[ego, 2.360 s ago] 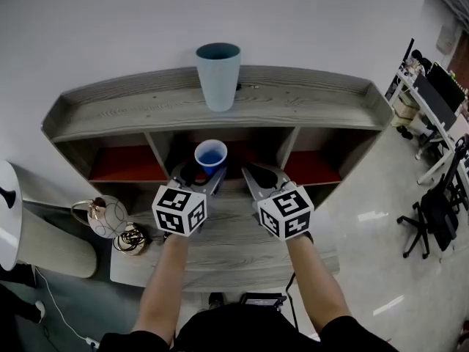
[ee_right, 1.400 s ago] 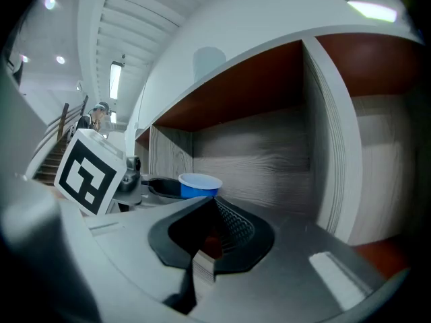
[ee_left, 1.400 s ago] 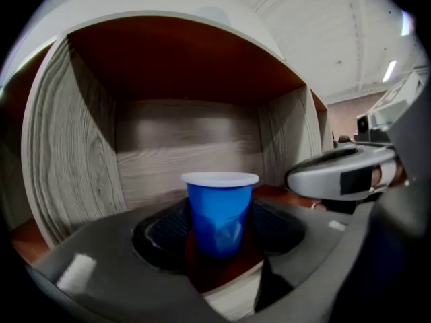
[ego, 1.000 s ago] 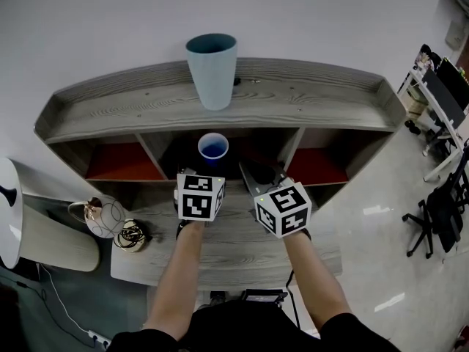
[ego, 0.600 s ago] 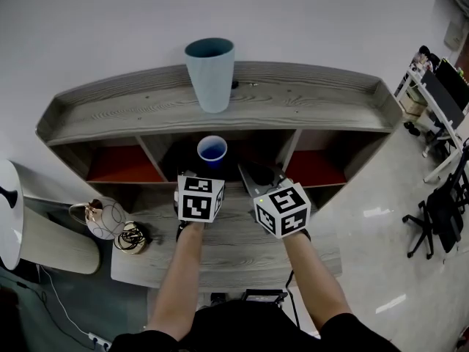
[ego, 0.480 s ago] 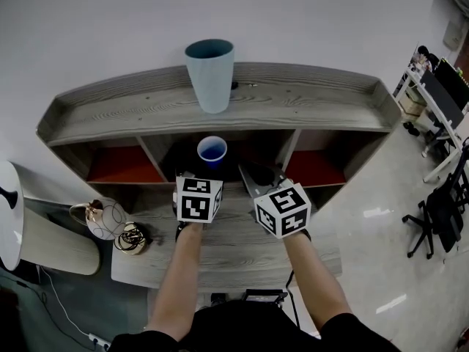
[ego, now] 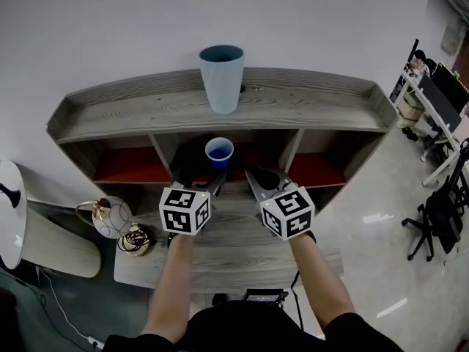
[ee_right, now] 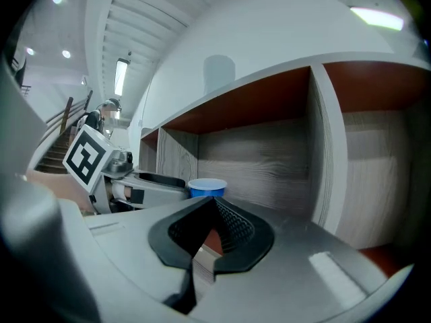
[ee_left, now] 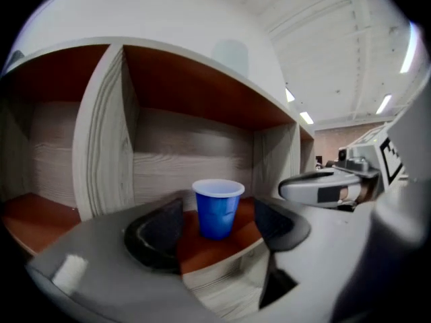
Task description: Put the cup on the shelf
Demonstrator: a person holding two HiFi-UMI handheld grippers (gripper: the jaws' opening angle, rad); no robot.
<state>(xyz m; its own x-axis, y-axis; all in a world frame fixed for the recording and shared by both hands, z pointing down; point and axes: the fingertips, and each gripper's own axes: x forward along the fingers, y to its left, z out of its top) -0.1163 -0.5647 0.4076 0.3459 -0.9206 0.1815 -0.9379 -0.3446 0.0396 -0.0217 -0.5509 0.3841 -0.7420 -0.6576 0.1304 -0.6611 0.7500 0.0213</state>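
- Blue cup [ego: 219, 152] stands upright, mouth up, on the red-brown floor of the middle compartment of the shelf [ego: 308, 101].
- Left gripper [ego: 198, 179]: jaws wide apart, holding nothing. In the left gripper view the cup [ee_left: 217, 207] shows in the gap between the jaws, past their tips, with neither pad touching it.
- Right gripper [ego: 264, 179]: jaw tips together, nothing between them. It is just right of the left gripper, and the cup [ee_right: 207, 188] sits ahead and to its left.
- Both grippers hover over the lower wooden board [ego: 234, 251], in front of the compartment opening.
- Print in view: black-and-white square markers on each gripper's cube, no words.
- Cup has bare floor on both sides, clear of the two upright dividers, with the back panel behind it.
- Tall pale-teal tumbler [ego: 221, 78] stands on the shelf top, directly above the middle compartment.
- Side compartments show red floors.
- Round wire ornament [ego: 110, 217] sits at the board's left end and an office chair [ego: 437, 213] is far right, both well apart from the grippers.
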